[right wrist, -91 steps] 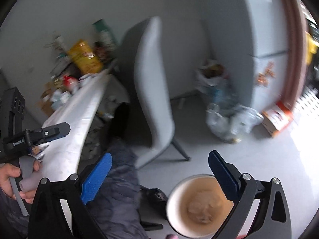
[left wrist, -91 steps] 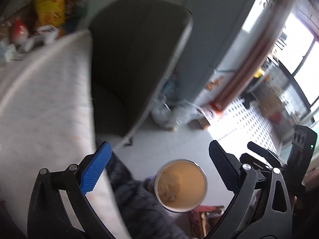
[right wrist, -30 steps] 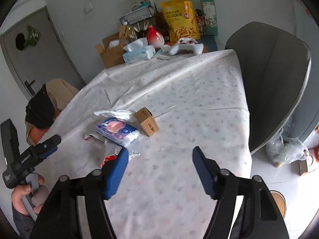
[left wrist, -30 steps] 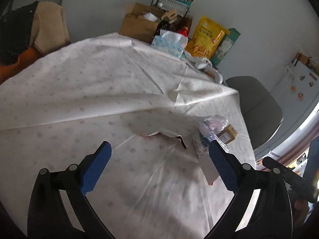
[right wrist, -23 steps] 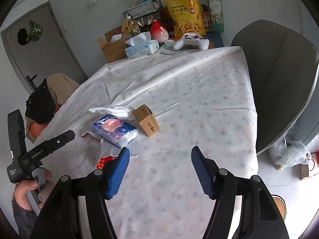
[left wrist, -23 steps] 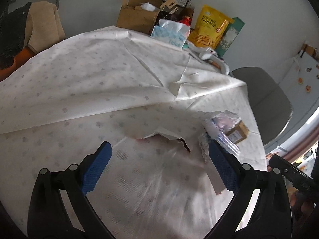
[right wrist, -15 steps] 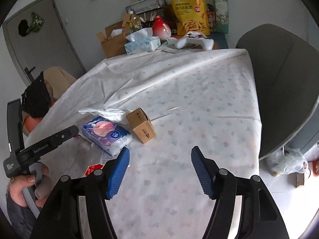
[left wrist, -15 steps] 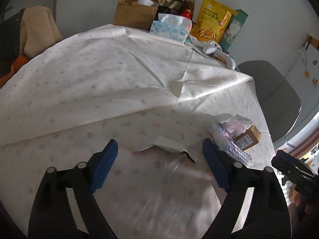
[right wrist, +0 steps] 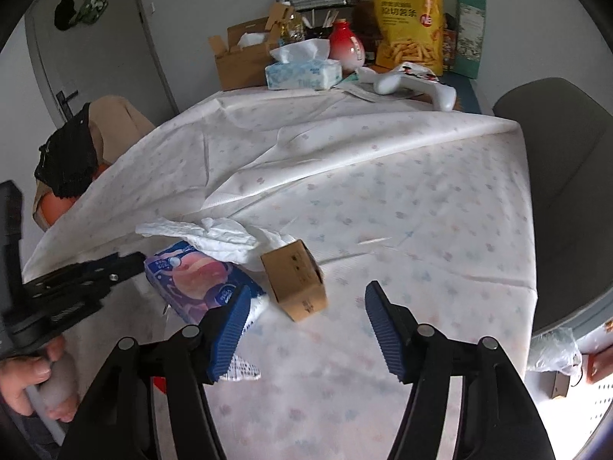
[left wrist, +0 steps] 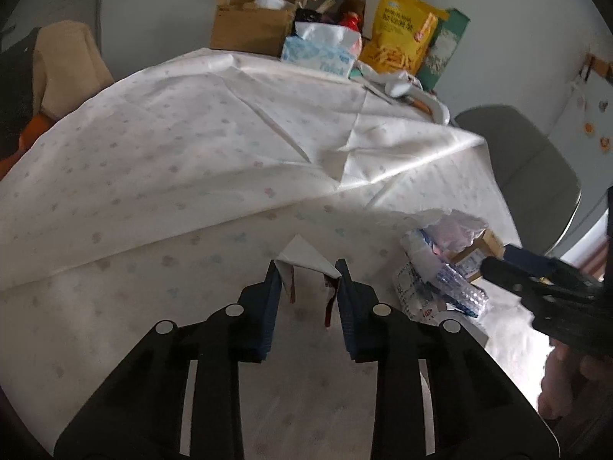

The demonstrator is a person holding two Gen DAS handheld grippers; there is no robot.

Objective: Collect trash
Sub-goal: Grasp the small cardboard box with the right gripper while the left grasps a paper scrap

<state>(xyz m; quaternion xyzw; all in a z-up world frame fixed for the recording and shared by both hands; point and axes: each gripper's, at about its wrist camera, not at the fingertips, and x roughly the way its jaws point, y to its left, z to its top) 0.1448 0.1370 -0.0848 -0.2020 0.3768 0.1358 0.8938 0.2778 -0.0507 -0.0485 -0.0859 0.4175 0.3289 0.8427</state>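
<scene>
White cloth with a faint flower print covers the bench (right wrist: 440, 207); it lies in creases and folds. At the far end stand a tissue box (right wrist: 302, 71), a yellow snack bag (right wrist: 410, 23) and a cardboard carton (left wrist: 249, 27), and a grey chair (right wrist: 567, 191) is at the right side.

Between the fingers of the left gripper (left wrist: 306, 280) lies a torn wrapper (left wrist: 304, 257), white with dark red edges. These fingers are narrow and closing, and the wrapper's two ends seem to touch the pads already. It looks very light, thin and soft, so it will probably crumple; I would take it at the raised middle fold, not at a flat edge.

The right gripper (right wrist: 302, 306) has its fingers half wide, slowly closing, with nothing held. Just beyond them stands a small brown box (right wrist: 295, 280), light but stiff, best taken across its two flat sides. Beside its left finger is a blue tissue pack (right wrist: 195, 283), soft and maybe slippery, with crumpled white paper (right wrist: 214, 235) behind.
</scene>
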